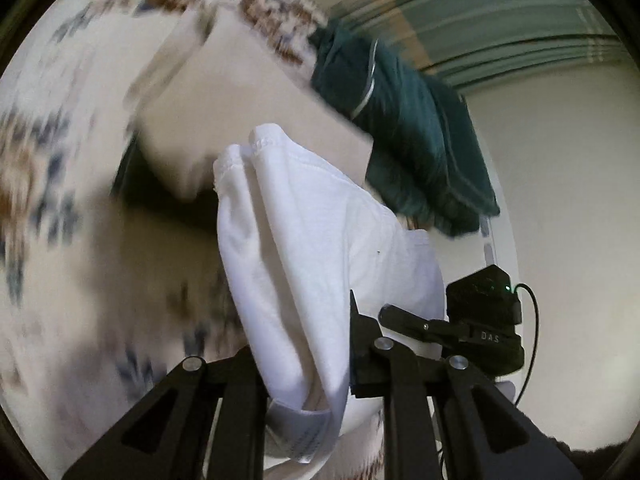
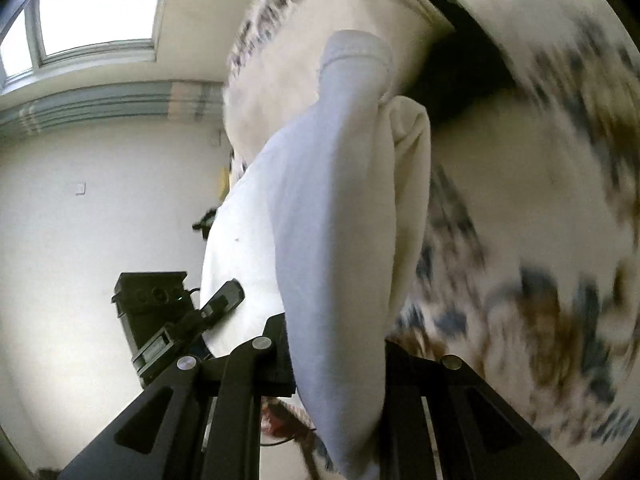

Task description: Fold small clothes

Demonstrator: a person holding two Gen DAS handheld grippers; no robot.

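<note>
A white garment (image 1: 304, 256) hangs in the air, held by both grippers. My left gripper (image 1: 308, 364) is shut on one edge of it; a printed care label (image 1: 304, 436) shows near the jaws. My right gripper (image 2: 336, 364) is shut on the other edge of the same white garment (image 2: 332, 220), and the cloth drapes over the fingers and hides the tips. Each view shows the other gripper: the right one (image 1: 424, 324) and the left one (image 2: 216, 304), close beside the cloth. A dark green garment (image 1: 408, 132) lies on the far edge of the surface.
A floral patterned bedspread (image 1: 48, 168) lies below and is blurred by motion (image 2: 560, 240). A beige box-like shape (image 1: 240, 92) sits on it. White walls, a striped curtain (image 1: 500, 20) and a window (image 2: 96, 4) lie beyond.
</note>
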